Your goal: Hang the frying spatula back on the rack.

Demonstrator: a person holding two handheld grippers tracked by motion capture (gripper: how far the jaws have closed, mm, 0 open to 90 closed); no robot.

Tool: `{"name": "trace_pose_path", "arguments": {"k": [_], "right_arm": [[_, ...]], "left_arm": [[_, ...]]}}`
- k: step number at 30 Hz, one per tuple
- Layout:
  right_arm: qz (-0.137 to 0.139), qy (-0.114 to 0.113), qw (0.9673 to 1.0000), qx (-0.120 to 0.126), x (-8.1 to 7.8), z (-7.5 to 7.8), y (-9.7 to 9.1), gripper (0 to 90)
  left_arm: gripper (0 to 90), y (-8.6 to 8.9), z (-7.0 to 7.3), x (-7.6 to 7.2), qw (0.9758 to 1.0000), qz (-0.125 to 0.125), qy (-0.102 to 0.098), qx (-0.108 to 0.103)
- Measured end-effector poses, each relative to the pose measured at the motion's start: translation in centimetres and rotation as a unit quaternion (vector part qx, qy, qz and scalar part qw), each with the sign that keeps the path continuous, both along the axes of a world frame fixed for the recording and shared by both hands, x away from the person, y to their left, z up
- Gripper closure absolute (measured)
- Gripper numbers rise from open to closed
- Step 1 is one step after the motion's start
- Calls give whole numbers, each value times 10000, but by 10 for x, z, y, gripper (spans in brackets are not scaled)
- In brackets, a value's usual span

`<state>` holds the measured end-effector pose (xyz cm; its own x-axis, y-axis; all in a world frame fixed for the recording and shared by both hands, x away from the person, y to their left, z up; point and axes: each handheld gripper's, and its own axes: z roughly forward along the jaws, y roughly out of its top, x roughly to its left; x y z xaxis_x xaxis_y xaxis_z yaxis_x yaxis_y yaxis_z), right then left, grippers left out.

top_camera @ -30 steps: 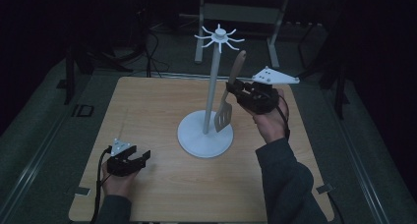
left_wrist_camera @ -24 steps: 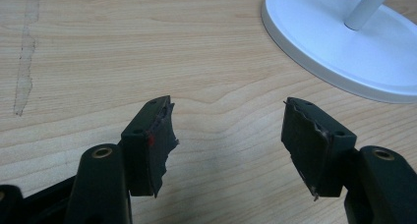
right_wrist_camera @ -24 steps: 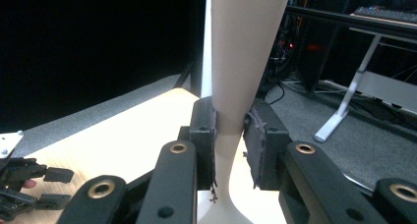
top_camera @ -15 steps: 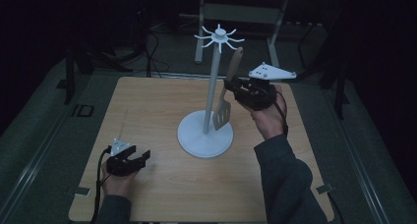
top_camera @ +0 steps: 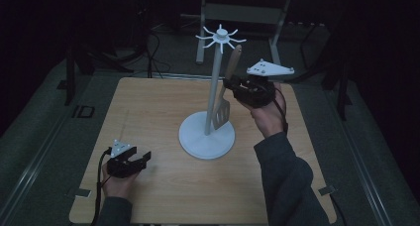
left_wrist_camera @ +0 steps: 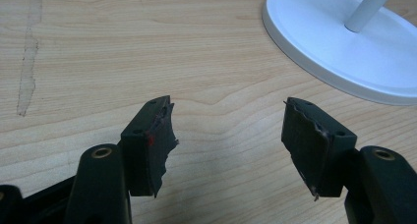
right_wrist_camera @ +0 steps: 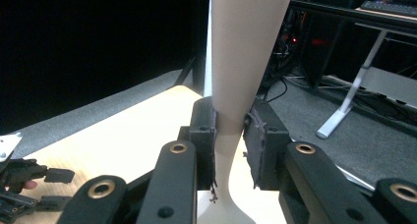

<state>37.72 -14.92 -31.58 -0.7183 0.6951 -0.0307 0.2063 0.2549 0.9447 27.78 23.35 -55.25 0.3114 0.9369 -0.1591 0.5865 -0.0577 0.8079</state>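
A white utensil stand (top_camera: 214,87) with a ring of hooks (top_camera: 221,35) at its top stands mid-table on a round base (top_camera: 198,141). My right gripper (top_camera: 229,85) is shut on the pale wooden handle of a slotted spatula (top_camera: 221,114), which it holds upright just right of the pole, the handle tip close under the hooks. In the right gripper view both pads press on the spatula handle (right_wrist_camera: 241,47) between my right gripper's (right_wrist_camera: 230,135) jaws. My left gripper (top_camera: 141,159) rests low over the table's front left, open. In its own view my left gripper (left_wrist_camera: 228,108) has nothing between its jaws.
The wooden table (top_camera: 148,112) has a dark floor all around it. The stand's base (left_wrist_camera: 344,42) lies ahead and right of the left jaws. A strip of tape mark (left_wrist_camera: 29,52) runs across the wood. A desk frame (top_camera: 242,13) stands behind the table.
My right hand has lifted the spatula a little, bringing its handle tip nearer the hooks. The left hand has stayed put.
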Motion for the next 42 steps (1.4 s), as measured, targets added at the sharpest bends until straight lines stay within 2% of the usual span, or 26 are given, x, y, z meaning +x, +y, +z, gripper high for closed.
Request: {"name": "trace_pose_path", "arguments": {"k": [18,34,42], "right_arm": [[-39,31,10000,-20,5,2,6,748],[-73,69,9999,-127,9,-3,11,748],[-61,44,9999,-104,9,-5,10,741]], "left_arm": [[364,0,0,0,10000,0,7,11],[361,-1,-1,0,10000,-12,17,20],[361,-1,-1,0,10000,-13,15,21]]}}
